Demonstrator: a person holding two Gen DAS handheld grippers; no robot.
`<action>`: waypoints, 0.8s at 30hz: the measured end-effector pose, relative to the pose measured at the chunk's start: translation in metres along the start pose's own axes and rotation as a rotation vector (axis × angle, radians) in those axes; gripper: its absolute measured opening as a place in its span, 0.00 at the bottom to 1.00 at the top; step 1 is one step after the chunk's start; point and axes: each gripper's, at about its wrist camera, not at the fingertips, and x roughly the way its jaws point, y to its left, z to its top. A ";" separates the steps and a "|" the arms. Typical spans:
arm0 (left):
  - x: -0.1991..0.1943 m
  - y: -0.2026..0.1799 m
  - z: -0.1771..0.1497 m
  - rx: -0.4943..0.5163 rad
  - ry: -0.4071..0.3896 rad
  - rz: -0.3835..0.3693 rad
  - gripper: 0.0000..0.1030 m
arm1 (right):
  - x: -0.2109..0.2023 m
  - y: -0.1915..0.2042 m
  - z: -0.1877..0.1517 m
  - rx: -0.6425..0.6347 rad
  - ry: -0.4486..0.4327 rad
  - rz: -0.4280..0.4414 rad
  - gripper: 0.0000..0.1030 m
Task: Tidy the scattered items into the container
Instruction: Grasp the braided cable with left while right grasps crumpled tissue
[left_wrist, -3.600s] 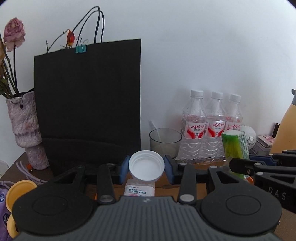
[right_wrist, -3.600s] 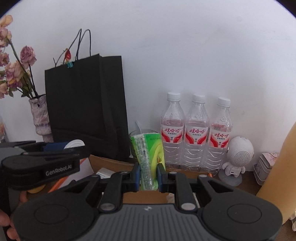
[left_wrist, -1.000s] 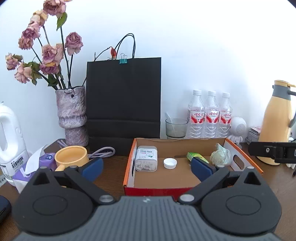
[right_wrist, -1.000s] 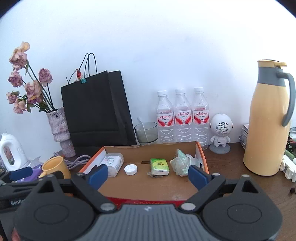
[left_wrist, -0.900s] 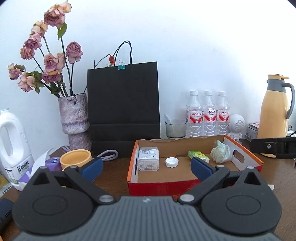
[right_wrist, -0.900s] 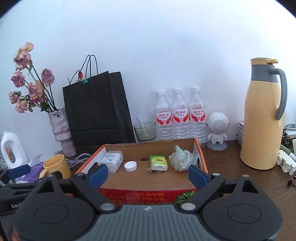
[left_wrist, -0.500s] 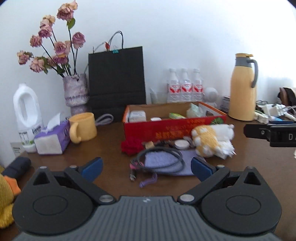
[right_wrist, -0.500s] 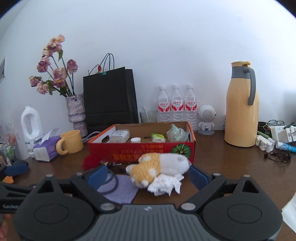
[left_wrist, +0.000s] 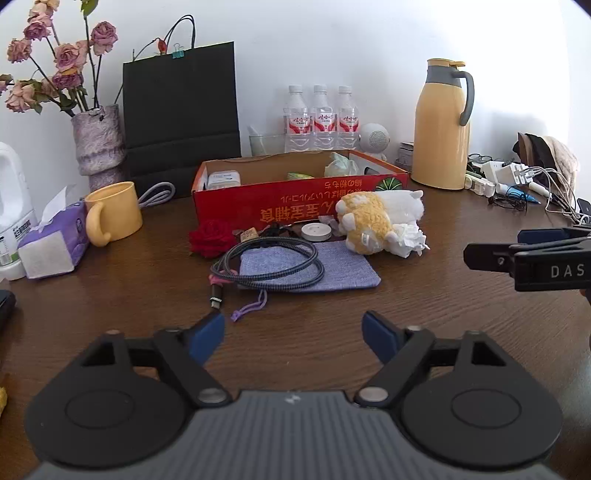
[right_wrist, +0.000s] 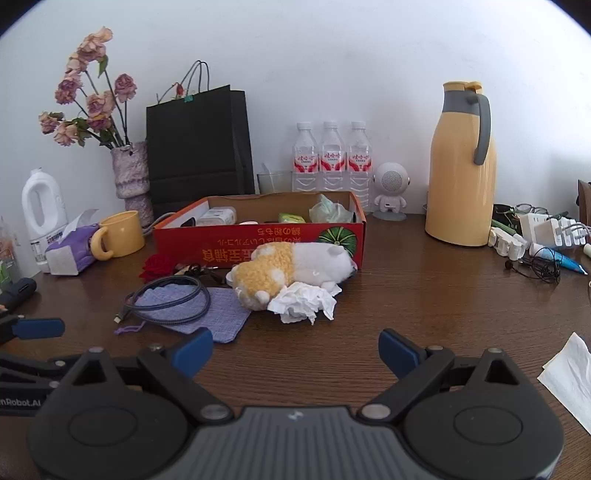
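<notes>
Both tools empty, jaws spread wide: left gripper (left_wrist: 293, 332) and right gripper (right_wrist: 295, 349) held low over the dark wooden table (left_wrist: 424, 314), well back from the clutter.

Container = shallow red cardboard box (left_wrist: 295, 206) with an open top, mid-table in front of the three water bottles (left_wrist: 321, 120).

Already in the box:
- white rectangular plastic case (left_wrist: 223, 180), left end
- small green packet (right_wrist: 291, 218), middle
- crumpled pale-green bag (right_wrist: 328, 212), right end
- sliver of a white cap (right_wrist: 248, 222), barely visible above the front wall

Remaining outside, all just in front of the box:
- yellow-and-white plush toy (right_wrist: 291, 267), close against the front wall, on its side
- crumpled white tissue (right_wrist: 304, 301), touching the plush
- coiled dark braided cable (left_wrist: 266, 264) lying on top of a flat purple-grey fabric pouch (left_wrist: 325, 267)
- red fabric rose (left_wrist: 210, 238), left of the cable
- small round white disc (left_wrist: 316, 231), between cable and plush
- a few small bits behind the cable, too small to identify

Estimate: under halfway; more outside than inside. Cable draped over the pouch, so likely cable first, pouch after. Plush bulky, probably fine with jaws this wide.
</notes>
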 end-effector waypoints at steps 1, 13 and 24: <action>0.006 -0.001 0.005 0.008 -0.002 -0.009 0.70 | 0.006 -0.001 0.002 0.002 0.009 0.000 0.94; 0.085 -0.001 0.044 0.063 0.056 -0.071 0.52 | 0.093 -0.009 0.038 -0.095 0.075 -0.022 0.80; 0.115 0.008 0.037 0.046 0.164 -0.089 0.37 | 0.144 -0.009 0.034 -0.058 0.186 -0.022 0.51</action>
